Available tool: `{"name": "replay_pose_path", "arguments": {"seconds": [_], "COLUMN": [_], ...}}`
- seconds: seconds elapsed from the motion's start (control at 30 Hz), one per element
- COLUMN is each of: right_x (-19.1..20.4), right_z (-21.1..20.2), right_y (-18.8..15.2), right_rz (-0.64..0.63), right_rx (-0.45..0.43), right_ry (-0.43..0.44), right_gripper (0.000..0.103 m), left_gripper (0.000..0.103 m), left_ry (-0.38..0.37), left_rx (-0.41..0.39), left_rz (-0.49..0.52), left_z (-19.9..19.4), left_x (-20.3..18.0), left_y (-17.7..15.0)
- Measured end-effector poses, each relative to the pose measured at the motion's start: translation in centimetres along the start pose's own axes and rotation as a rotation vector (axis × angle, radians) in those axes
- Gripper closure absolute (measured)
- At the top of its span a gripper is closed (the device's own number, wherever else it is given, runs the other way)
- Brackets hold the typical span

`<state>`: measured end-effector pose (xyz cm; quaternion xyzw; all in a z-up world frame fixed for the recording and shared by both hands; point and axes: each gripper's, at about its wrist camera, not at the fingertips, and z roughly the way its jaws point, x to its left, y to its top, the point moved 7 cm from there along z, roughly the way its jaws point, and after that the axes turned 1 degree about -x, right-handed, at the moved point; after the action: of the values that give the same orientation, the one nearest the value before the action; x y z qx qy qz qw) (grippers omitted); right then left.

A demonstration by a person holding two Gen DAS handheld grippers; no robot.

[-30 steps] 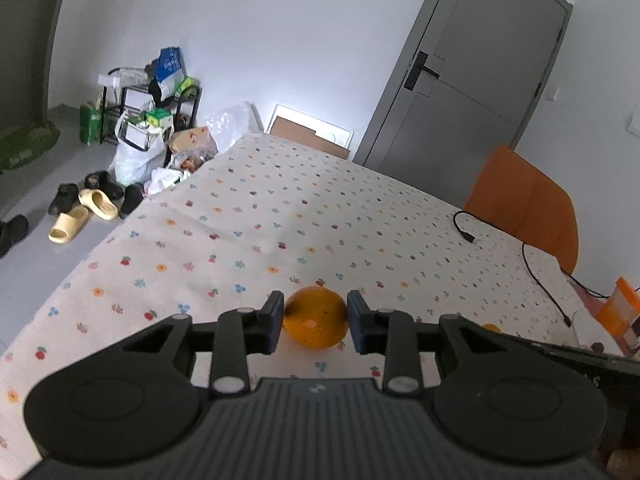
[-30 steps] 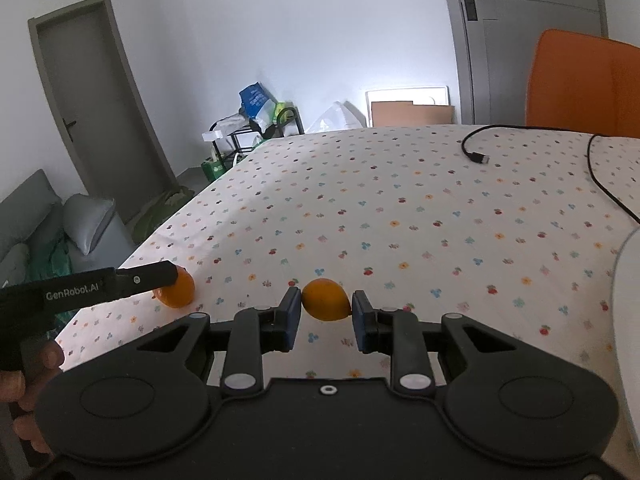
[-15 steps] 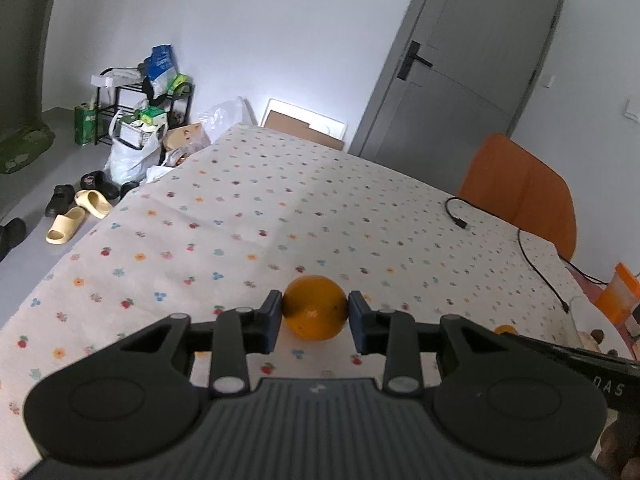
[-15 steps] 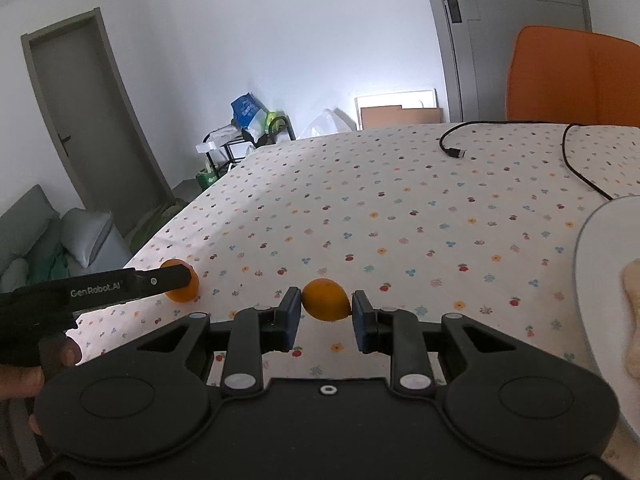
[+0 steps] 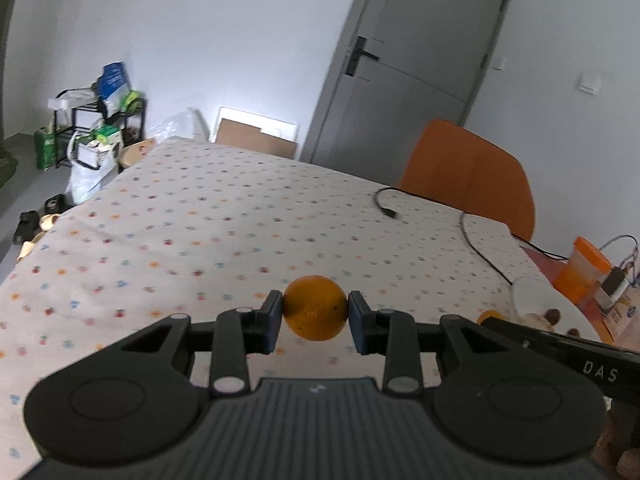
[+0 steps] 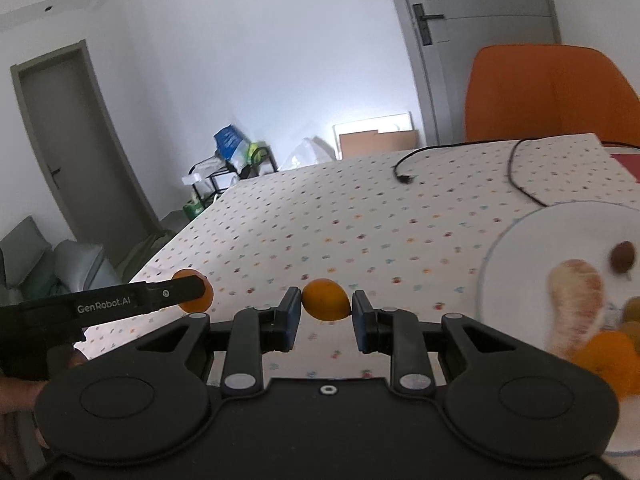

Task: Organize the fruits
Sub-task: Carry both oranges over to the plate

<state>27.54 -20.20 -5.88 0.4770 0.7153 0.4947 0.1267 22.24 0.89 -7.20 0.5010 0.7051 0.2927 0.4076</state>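
From where I stand, the move ahead turns on the white plate (image 6: 520, 240), which sits off to the right of both claws, toward the right edge of the tabletop (image 5: 240, 208). Starting on the left, the left gripper (image 5: 315, 314) has its pads pinched on a round orange (image 5: 315, 307), gripping it across its middle and holding it clear above the flowered cloth, with nothing between the fruit and the table under it. To its right, the right gripper (image 6: 326, 312) is pinched on a smaller, lemon-shaped orange fruit (image 6: 326, 299), whose long axis runs straight across from one pad to the other, so it is caught by its two ends. Both fruits sit dead centre in their claws, ahead of the fingertips rather than deep in the jaws. Further right, the plate already carries a peeled pale segment (image 6: 576, 300), a small dark brown fruit (image 6: 622, 256) and another orange (image 6: 608, 360) at its near side. The right hand is plainly the nearer one to the plate; I judge it would unload first, onto the bare left part of the plate, with the left following across.
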Motion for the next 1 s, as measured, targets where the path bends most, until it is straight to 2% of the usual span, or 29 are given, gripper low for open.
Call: {"name": "replay_pose_path", "arguments": {"seconds": [0.37, 1.0], "right_x": [-4.2, -10.9], "right_z": [-3.0, -8.0], "right_y": [0.2, -0.9], "right_rz": [0.046, 0.128], "right_rx": [-0.048, -0.098], "right_ry": [-0.066, -0.179], "right_gripper": [0.077, 0.077], "left_gripper": [0.07, 0.07], "left_ry": [-0.091, -0.225], "left_rx": [0.0, 0.053], "left_rz": [0.064, 0.155], "left_z": [0.4, 1.9], "left_x": [-5.9, -14.3], "left_y": [-0.2, -2.6]}}
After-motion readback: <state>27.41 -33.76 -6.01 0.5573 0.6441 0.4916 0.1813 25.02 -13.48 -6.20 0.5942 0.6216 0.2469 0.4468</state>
